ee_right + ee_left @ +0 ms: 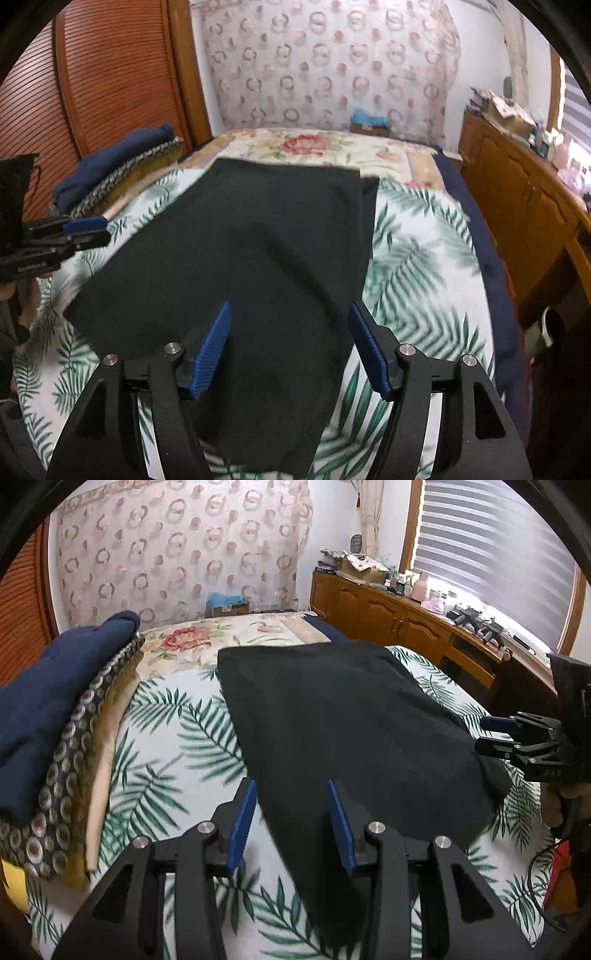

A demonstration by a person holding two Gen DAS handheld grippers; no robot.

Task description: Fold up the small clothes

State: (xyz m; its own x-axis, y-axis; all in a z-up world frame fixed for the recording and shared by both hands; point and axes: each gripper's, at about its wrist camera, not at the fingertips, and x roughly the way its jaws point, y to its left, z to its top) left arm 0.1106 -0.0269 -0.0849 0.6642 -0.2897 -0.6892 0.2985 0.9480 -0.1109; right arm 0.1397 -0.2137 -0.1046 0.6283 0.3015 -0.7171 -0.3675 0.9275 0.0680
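1. A dark green garment lay spread flat on the bed, on a white cover printed with green palm leaves. It was already folded: in the right wrist view a second layer showed along its far right edge.
2. The left gripper hovered over the garment's near left edge. Its blue-padded fingers stood spread, with nothing pinched between them; the left one was over the bed cover and the right one over the dark cloth.
3. The right gripper hung above the garment's near end, its fingers spread wider and holding nothing. The cloth lay below the gap.
4. To the left of the garment, near the bed's edge, sat a stack of folded clothes: a navy piece on top, a patterned one with ringed dots beneath it, then tan and yellow layers.
5. Further up the bed lay a floral bedspread with pink roses.
6. A patterned curtain hung behind the bed.
7. A wooden cabinet with cluttered items on top ran along the right, under a window with blinds.
8. A louvred wooden door stood to the left.
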